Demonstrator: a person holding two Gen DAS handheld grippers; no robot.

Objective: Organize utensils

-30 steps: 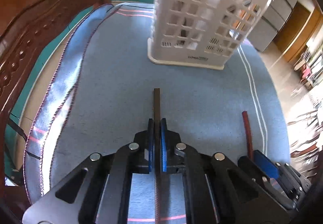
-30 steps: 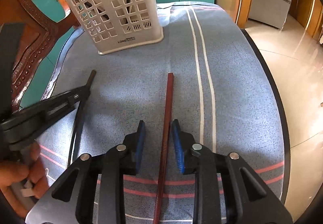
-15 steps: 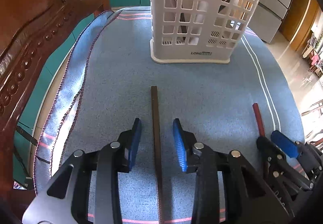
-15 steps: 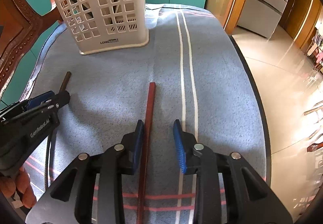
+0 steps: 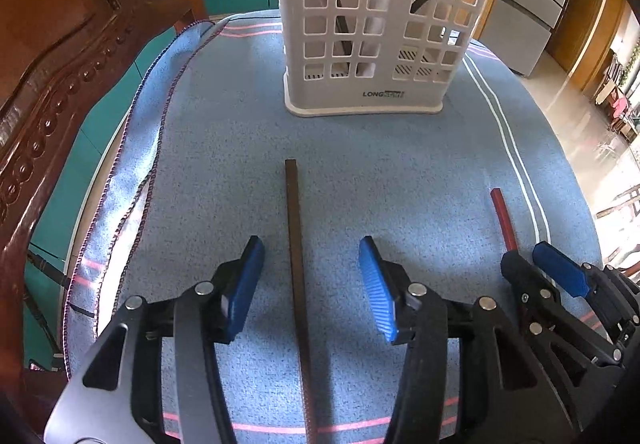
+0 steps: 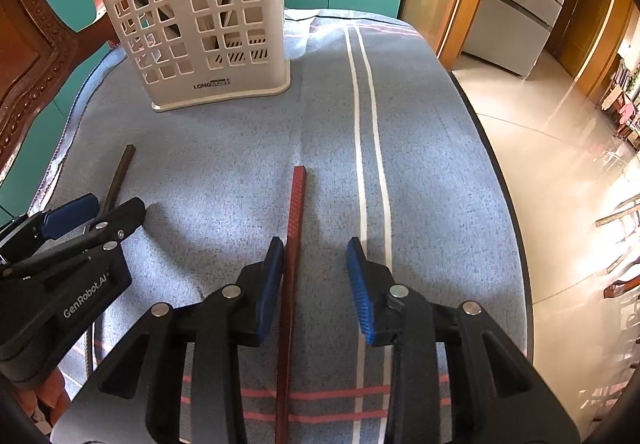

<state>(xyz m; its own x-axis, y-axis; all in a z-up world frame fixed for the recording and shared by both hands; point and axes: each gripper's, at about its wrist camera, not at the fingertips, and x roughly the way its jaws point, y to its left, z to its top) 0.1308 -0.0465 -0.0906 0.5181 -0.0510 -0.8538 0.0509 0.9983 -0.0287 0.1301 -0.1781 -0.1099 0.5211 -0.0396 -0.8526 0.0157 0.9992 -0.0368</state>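
Observation:
A dark brown chopstick (image 5: 296, 244) lies on the blue cloth, between the pads of my open left gripper (image 5: 312, 276); neither pad touches it. A red chopstick (image 6: 294, 244) lies between the pads of my open right gripper (image 6: 316, 280), close against the left pad. A white slotted utensil holder (image 5: 380, 24) stands upright at the far side of the cloth and holds several dark utensils. The right gripper also shows in the left wrist view (image 5: 536, 264). The left gripper also shows in the right wrist view (image 6: 104, 210), over the brown chopstick (image 6: 120, 176).
A blue cloth (image 5: 224, 148) with white and pink stripes covers the round table. A carved wooden chair (image 5: 60, 56) stands at the left. The table edge (image 6: 500, 172) drops to a tiled floor on the right. Teal cabinets stand behind.
My left gripper has opened and let go of the brown chopstick, which now lies on the cloth. My right gripper stays open over the red chopstick, now nearer its left pad.

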